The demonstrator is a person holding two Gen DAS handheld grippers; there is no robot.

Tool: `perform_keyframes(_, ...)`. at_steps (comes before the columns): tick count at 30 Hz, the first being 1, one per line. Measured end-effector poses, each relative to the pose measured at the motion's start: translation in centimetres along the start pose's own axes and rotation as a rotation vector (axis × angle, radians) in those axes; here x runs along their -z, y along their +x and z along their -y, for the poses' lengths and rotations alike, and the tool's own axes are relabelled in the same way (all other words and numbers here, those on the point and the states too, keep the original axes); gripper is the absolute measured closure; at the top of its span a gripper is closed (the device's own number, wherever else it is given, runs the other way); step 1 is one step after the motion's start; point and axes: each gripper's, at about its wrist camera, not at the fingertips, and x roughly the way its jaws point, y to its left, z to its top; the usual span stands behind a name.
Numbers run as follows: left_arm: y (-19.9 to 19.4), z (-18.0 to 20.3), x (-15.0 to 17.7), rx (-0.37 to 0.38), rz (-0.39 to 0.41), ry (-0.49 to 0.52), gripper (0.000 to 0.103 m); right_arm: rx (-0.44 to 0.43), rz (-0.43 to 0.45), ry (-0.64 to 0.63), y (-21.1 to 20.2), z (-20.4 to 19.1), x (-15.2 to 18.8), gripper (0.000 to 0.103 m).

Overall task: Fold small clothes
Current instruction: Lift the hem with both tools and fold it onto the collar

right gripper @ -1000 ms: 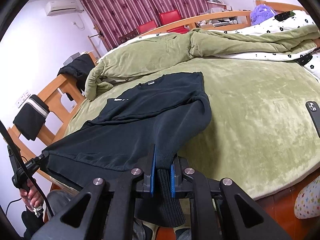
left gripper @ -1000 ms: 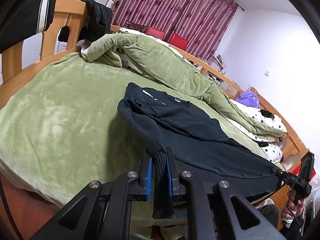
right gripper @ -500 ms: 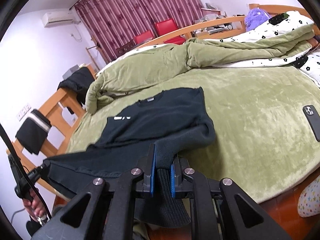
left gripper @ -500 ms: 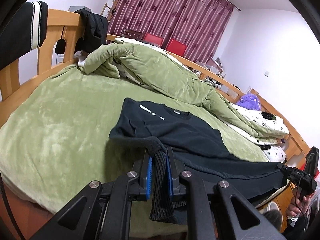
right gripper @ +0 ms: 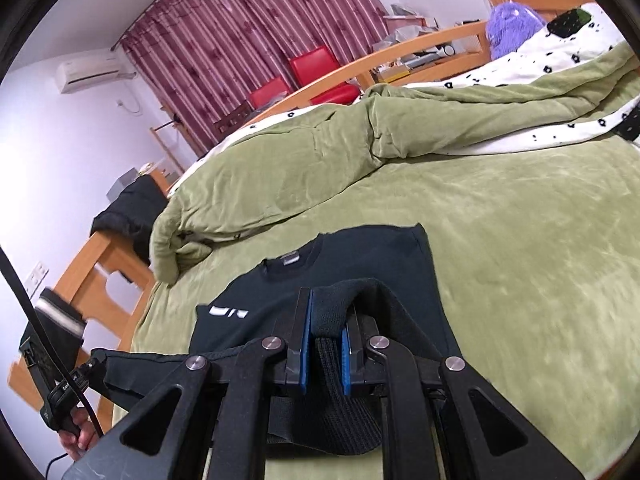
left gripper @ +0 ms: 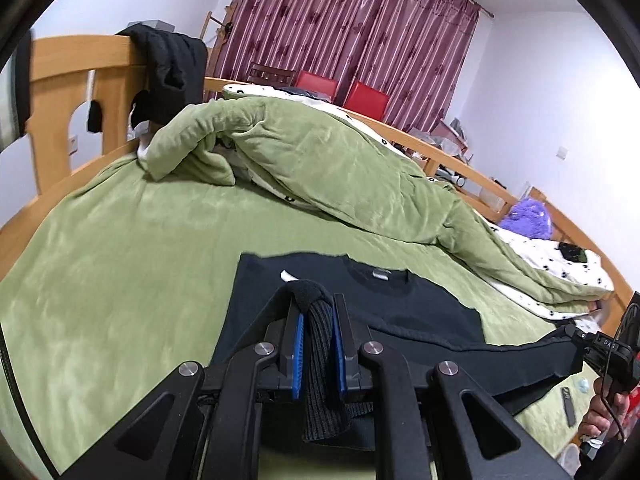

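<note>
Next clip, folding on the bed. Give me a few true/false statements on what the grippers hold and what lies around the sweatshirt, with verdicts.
1. The left gripper is shut on a ribbed cuff of the black sweatshirt. True.
2. The right gripper is open and holds nothing. False: it is shut on the other cuff.
3. The sweatshirt lies on a green blanket. True.
4. A purple plush toy sits on the sweatshirt. False: it is far off by the bed frame.
5. The curtains are blue. False: they are dark red.
</note>
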Motion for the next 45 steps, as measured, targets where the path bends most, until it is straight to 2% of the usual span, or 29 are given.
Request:
perform_keyframes(6,7.2,0.3,-2.8,-0.032,-0.019,0.028,0.091,0.013,-0.023,0.018,7.4,1.3,-3.6,0.091)
perform_keyframes(12,13.1,-0.4,-3.6,-0.044,-0.054,-0.001,0.091,0.019,-0.051,0.003,14.6,2.4,-5.9,0.091)
perform_keyframes(22,20.2,-2.1,-2.8,-0.073,-0.114,-0.02,0.09,0.089,-0.091,-0.075,22.6,4.1,-5.4,0.091)
perform_keyframes(26,21.6,-2.3,-2.4,-0.072,-0.143,-0.029,0.087,0.168,-0.168,-0.097,25.4,5.1,-4.3,0.089)
perform_keyframes(28,21.9,-2.0,-2.3,-0.095,-0.17,-0.013,0.081,0.207,-0.224,-0.12,26.6,5.3,-3.4,0.084)
perform_keyframes(30,21.3,-1.7,-2.1,-0.11,-0.182,-0.007,0.075,0.225,-0.236,-0.143,26.3,5.2,-3.1,0.08)
perform_keyframes(32,20.3,-1.7,-1.9,-0.096,-0.164,-0.02,0.062,0.239,-0.219,-0.181,24.8,4.5,-3.3,0.072)
perform_keyframes(33,19.6,-1.8,-1.7,-0.09,-0.149,-0.03,0.048,0.25,-0.199,-0.196,23.8,4.0,-3.5,0.069)
perform_keyframes(34,18.8,-1.8,-1.5,-0.083,-0.127,-0.044,0.039,0.26,-0.185,-0.205,23.1,3.6,-3.6,0.065)
perform_keyframes(35,17.9,-1.9,-1.3,-0.075,-0.105,-0.06,0.039,0.268,-0.153,-0.22,21.6,2.9,-3.7,0.063)
perform_keyframes(37,16.7,-1.8,-0.8,-0.066,-0.111,-0.069,0.039,0.255,-0.12,-0.228,19.3,1.9,-3.4,0.059)
perform_keyframes(40,15.1,-1.7,0.0,-0.065,-0.1,-0.079,0.039,0.236,-0.086,-0.247,16.5,0.7,-2.4,0.058)
perform_keyframes(45,13.9,-1.3,1.6,-0.095,-0.112,-0.051,0.039,0.22,-0.096,-0.292,14.8,-0.3,0.4,0.058)
